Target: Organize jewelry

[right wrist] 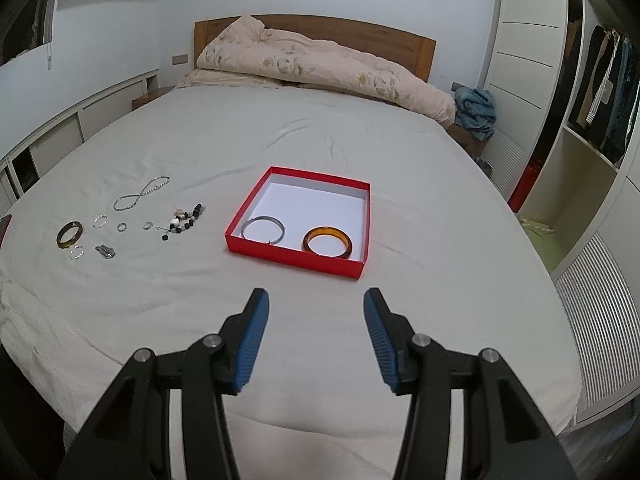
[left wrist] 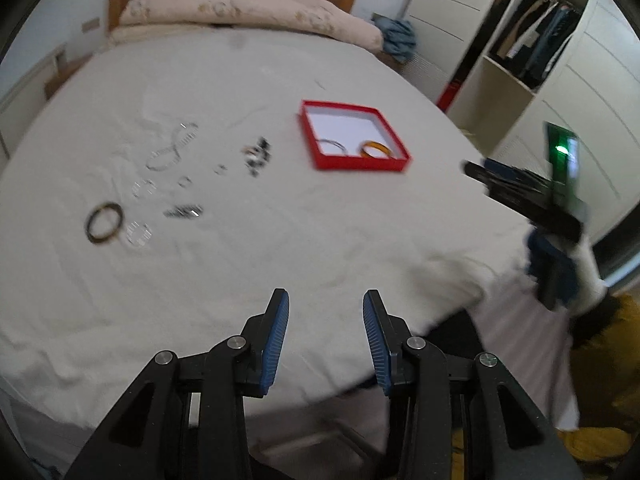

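Gaping wide and empty, left claw [left wrist: 325, 300] and right claw [right wrist: 316, 298] face the unlabelled red box [right wrist: 296, 258].

White-sheeted bed [right wrist: 320, 152] bears red box [right wrist: 298, 258], loose jewelry [right wrist: 132, 218], quilt [right wrist: 320, 68]

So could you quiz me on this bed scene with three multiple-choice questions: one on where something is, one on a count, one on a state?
1. Where is the amber bangle?
A. On the sheet
B. In the red box
C. In a claw

2. How many bangles lie in the box?
A. Two
B. Three
C. Four

3. How is the right claw?
A. Shut on a ring
B. Shut, empty
C. Open, empty

Answers:
1 B: it lies inside the box walls, beside the silver bangle.
2 A: only the silver and amber ones are there.
3 C: its blue pads stand wide apart with nothing between.
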